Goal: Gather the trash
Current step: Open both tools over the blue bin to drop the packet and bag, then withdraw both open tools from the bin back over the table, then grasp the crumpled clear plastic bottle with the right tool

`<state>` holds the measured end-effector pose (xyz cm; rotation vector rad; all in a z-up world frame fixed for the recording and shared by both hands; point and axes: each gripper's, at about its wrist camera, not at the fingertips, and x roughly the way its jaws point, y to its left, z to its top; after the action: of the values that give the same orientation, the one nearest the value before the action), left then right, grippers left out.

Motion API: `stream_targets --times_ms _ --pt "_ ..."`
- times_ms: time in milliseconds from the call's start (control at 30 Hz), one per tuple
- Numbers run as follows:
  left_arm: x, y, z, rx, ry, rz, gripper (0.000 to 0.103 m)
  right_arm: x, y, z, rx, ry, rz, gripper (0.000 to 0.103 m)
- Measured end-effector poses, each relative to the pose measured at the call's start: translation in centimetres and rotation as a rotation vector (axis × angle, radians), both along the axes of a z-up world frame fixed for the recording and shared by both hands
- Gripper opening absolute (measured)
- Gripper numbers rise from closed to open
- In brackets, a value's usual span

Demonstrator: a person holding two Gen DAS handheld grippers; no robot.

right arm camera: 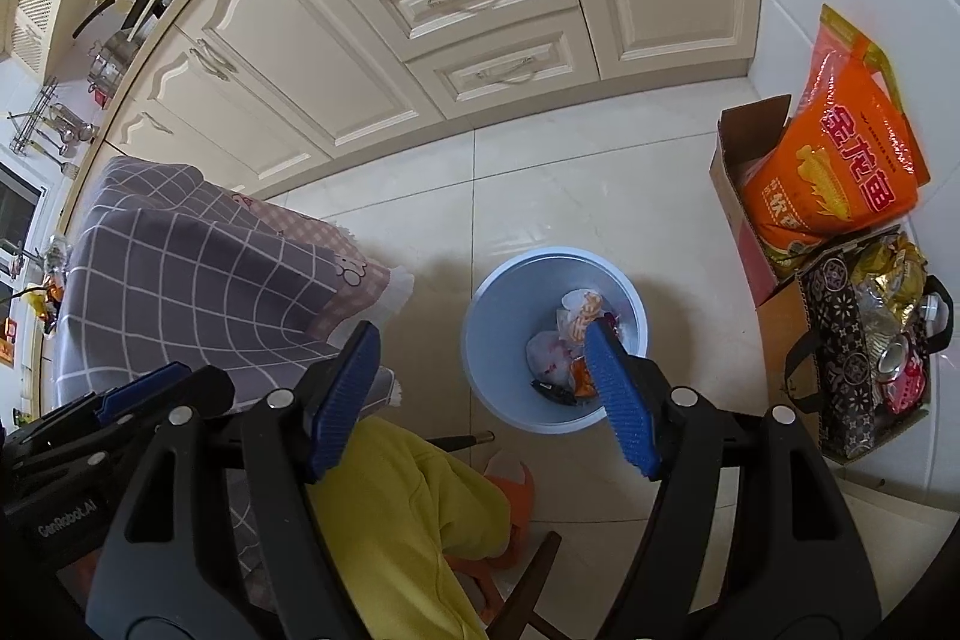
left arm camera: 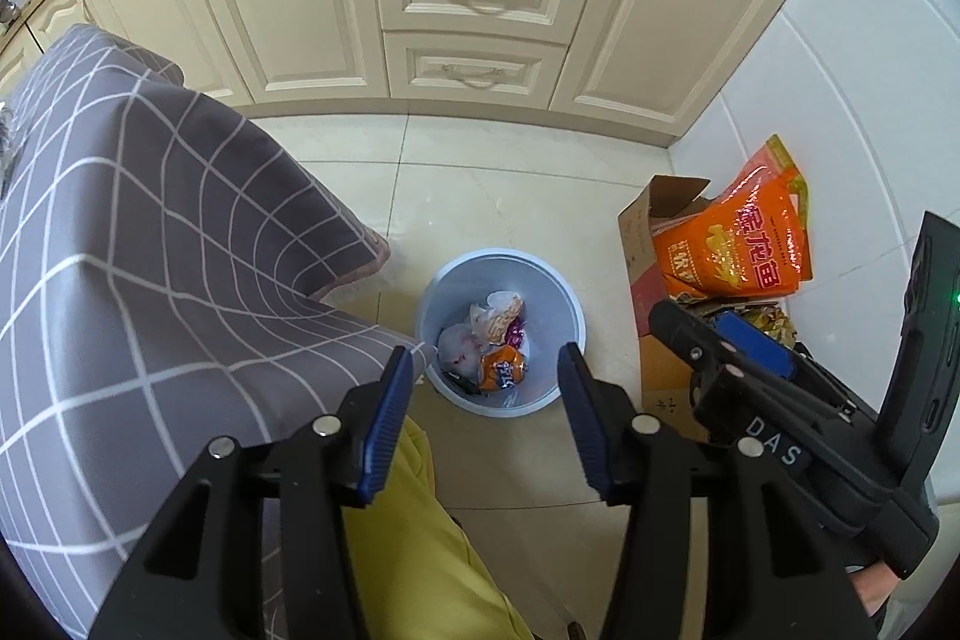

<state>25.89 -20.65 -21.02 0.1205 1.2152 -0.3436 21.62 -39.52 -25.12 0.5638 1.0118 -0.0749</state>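
Both my grippers, left and right, hang empty above the bin on the floor, fingers wide; wrappers lie inside. Drop looks done; next, find more trash.

A round pale blue trash bin is seen standing upright and uncovered on the tiled floor. Crumpled trash is held at its bottom: an orange snack wrapper nearest the bin's near wall, a whitish crumpled plastic bag just beside it, and an orange-and-white wrapper toward the bin's far wall.
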Motion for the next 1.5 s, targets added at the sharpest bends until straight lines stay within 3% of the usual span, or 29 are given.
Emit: stream_targets --times_ms 433,733,800,1100,1500 --pt "-4.0 3.9 5.1 -0.063 -0.137 0.01 0.053 -3.2 3.2 4.8 -0.04 -0.121 -0.002 0.07" --pt "-6.7 10.0 9.2 -0.117 -0.25 0.094 0.054 -4.0 9.3 9.5 -0.066 -0.238 0.106 0.071" --pt "-7.1 11.6 10.2 -0.128 -0.274 0.123 0.059 -4.0 10.7 10.4 -0.076 -0.26 0.137 0.072" --pt "-7.8 18.8 13.3 -0.139 -0.367 0.276 0.064 -1.4 18.1 14.0 -0.136 -0.342 0.298 0.072" --pt "-4.8 27.5 14.0 -0.121 -0.379 0.48 0.067 5.4 26.4 15.4 -0.195 -0.373 0.504 0.073"
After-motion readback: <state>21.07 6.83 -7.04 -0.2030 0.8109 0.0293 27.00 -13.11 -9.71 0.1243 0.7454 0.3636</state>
